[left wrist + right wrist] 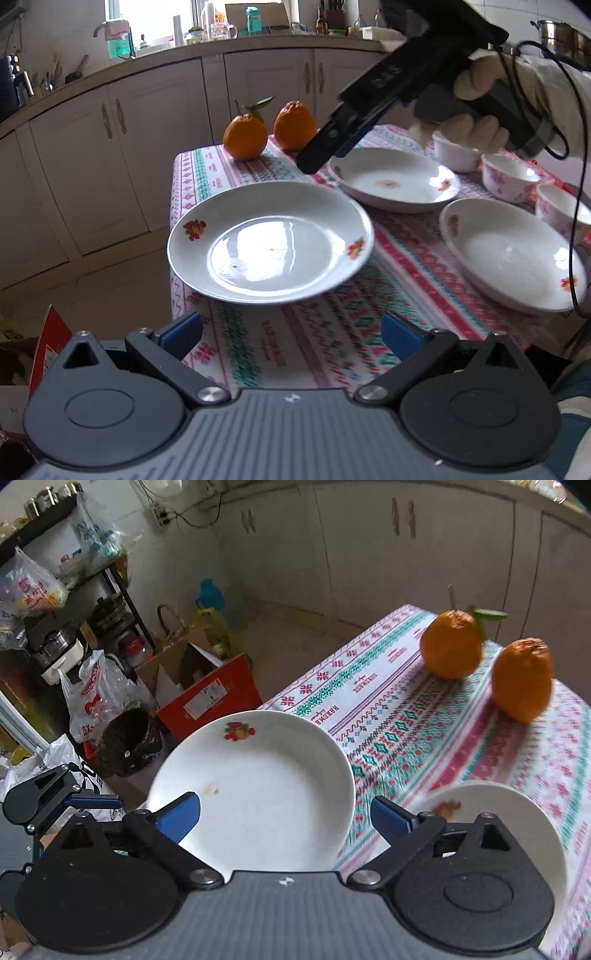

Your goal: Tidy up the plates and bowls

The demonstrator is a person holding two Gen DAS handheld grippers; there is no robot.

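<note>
With both the left hand-held gripper [291, 332] and right hand-held gripper [285, 814] spread and empty, the plate [269, 240] overhanging the tabletop [332, 332] corner could tip off if nudged.

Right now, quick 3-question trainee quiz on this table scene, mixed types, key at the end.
1. True or false: the left tongs grip the near plate.
2. How many oranges are on the tablecloth? A) one B) two C) three
3. Fill in: in the left wrist view, the plates number ___.

Key:
1. False. Both tongs are open; the right tongs only hover over that plate.
2. B. Two, side by side at the far edge.
3. Three: the near plate, a far plate and a right plate.
</note>
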